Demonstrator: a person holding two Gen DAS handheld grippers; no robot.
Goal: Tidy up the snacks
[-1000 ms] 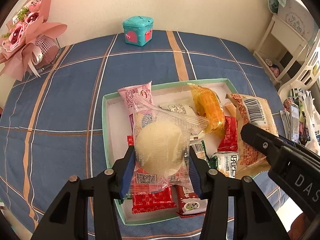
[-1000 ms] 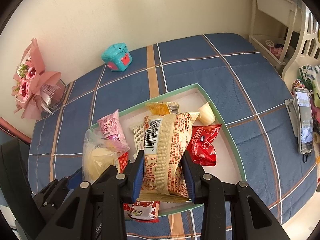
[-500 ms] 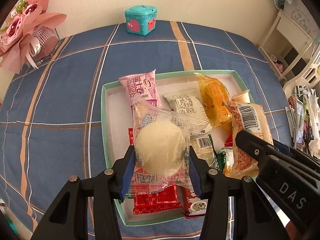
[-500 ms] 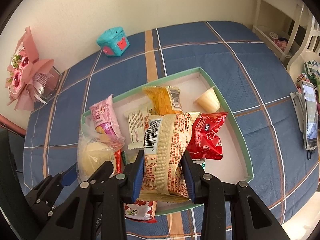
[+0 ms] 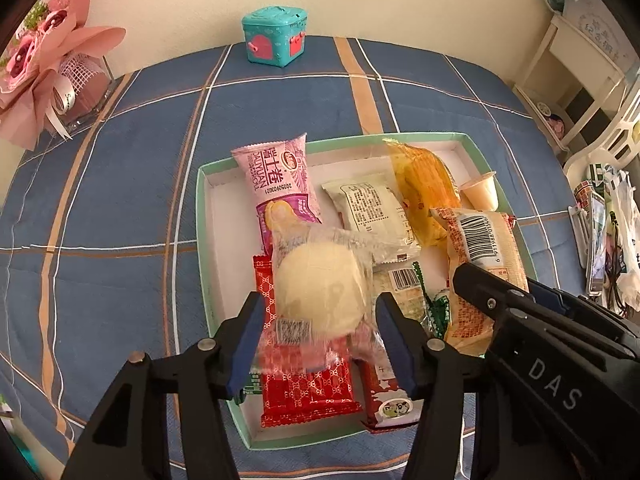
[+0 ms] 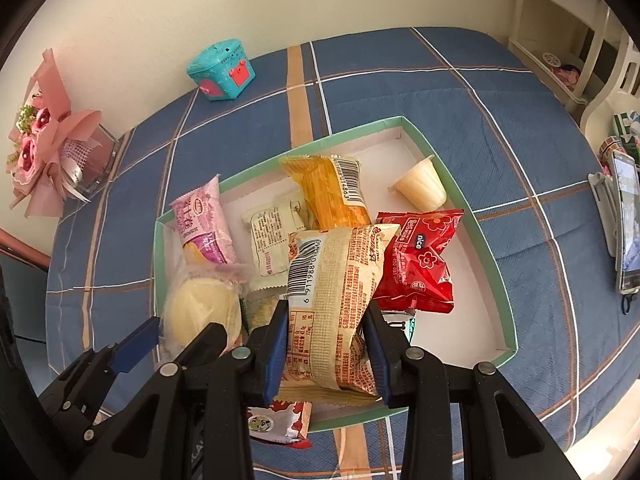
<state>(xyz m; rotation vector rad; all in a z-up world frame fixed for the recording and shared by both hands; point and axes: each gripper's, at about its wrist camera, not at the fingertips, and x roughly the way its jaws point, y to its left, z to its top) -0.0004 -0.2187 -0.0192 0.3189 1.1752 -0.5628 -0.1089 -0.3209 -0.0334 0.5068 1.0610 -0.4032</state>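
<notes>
A green-rimmed white tray (image 5: 224, 248) on the blue plaid cloth holds several snack packets. My left gripper (image 5: 319, 302) hangs over its near left part and its jaws are opening. A round pale pastry in a clear packet (image 5: 320, 292) sits blurred between the blue pads, which stand apart from it. My right gripper (image 6: 327, 308) is shut on a beige and orange packet with a barcode (image 6: 340, 276), held over the tray's (image 6: 491, 272) near middle. Under and around lie a pink packet (image 5: 280, 176), a yellow packet (image 6: 332, 192), a red packet (image 6: 420, 260) and a jelly cup (image 6: 420, 188).
A teal toy box (image 5: 276, 36) stands at the far edge by the wall. A pink bouquet (image 5: 48, 68) fills the far left corner. A phone on a stand (image 6: 626, 220) and a white shelf (image 5: 576, 80) are on the right.
The left jaws have spread and the pastry packet has slipped down between them, now blurred. The right gripper has sunk slightly toward the tray with its packet.
</notes>
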